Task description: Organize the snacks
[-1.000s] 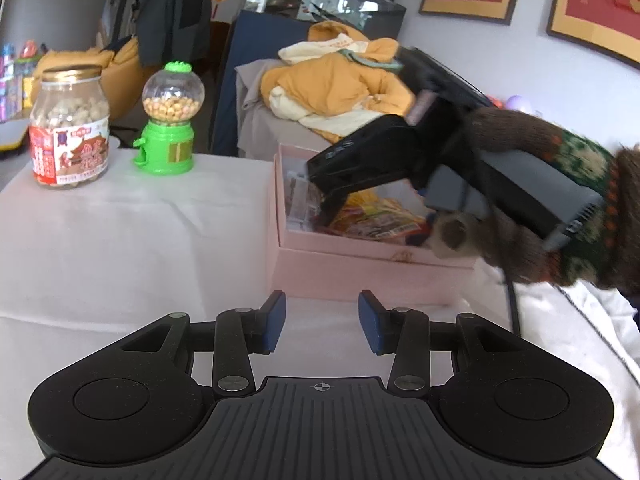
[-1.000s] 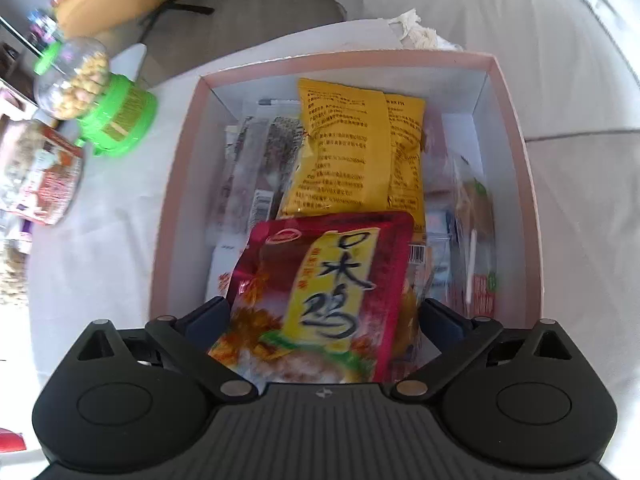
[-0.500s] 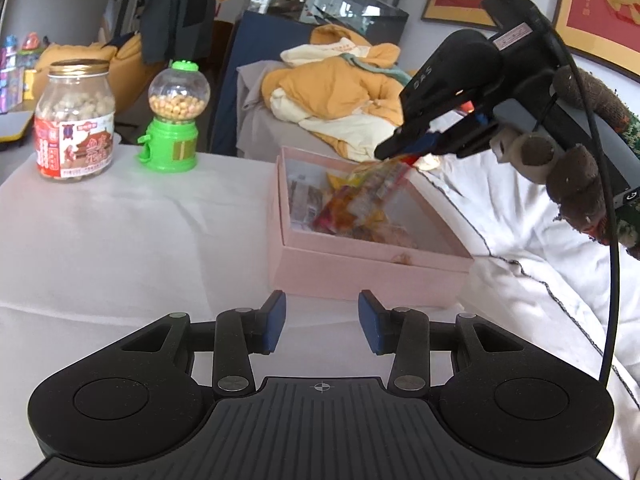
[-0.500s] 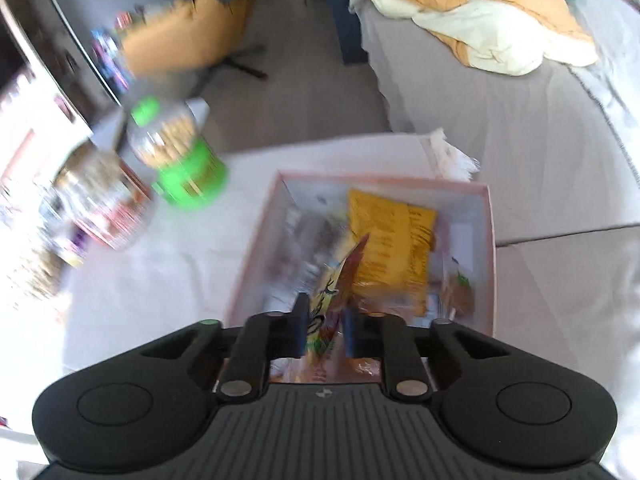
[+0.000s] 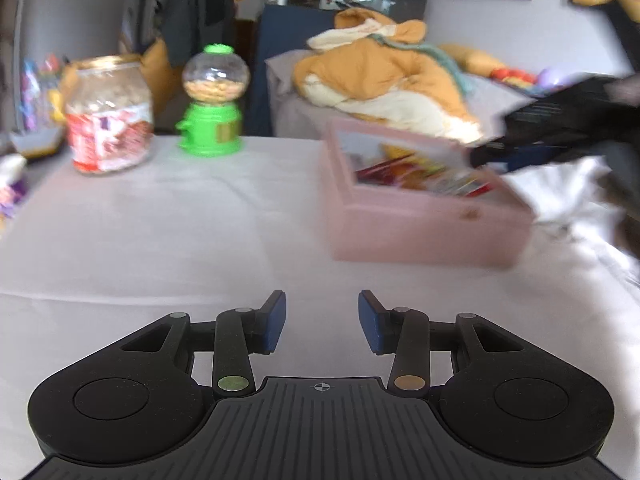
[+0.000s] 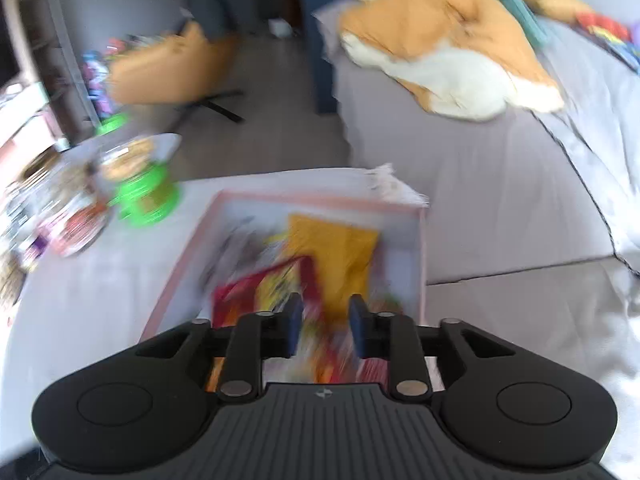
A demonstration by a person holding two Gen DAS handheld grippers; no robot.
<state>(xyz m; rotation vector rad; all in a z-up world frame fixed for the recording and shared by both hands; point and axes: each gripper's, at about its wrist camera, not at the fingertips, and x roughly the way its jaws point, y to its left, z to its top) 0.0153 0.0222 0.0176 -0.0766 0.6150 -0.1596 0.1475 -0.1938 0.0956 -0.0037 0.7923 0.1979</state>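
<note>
**Red packet dropped back in box, right gripper now empty**

Half a second ago the right gripper pinched a red and yellow snack packet edge-on above the box; now that packet (image 6: 266, 292) lies flat inside the pink box (image 6: 420, 264), partly over the yellow packet (image 6: 336, 252). Right gripper (image 6: 322, 326) has its fingers parted to a narrow gap with nothing between the pads, hovering over the near end of the box. Heavy motion blur in the right wrist view, so the smaller wrappers in the box are not readable.

Left gripper (image 5: 321, 320) sits low over the white tablecloth (image 5: 160, 232), same pose as before: fingers moderately apart, blue pads (image 5: 274, 322) showing, holding nothing. It is well short of the box.

Left wrist view: pink box (image 5: 424, 236) on the cloth to the right of centre, colourful packets visible over its near wall. Right gripper body (image 5: 560, 124) shows as a dark blur at the box's far right corner, lower than half a second ago.

Glass jar with a red label (image 5: 108, 116) stands at far left of the table; green gumball dispenser (image 5: 212, 104) just beside it to the right, not touching as far as I can tell. Both well apart from the box. Orange and cream jacket (image 5: 384, 84) heaped on the grey bed behind the table.
</note>
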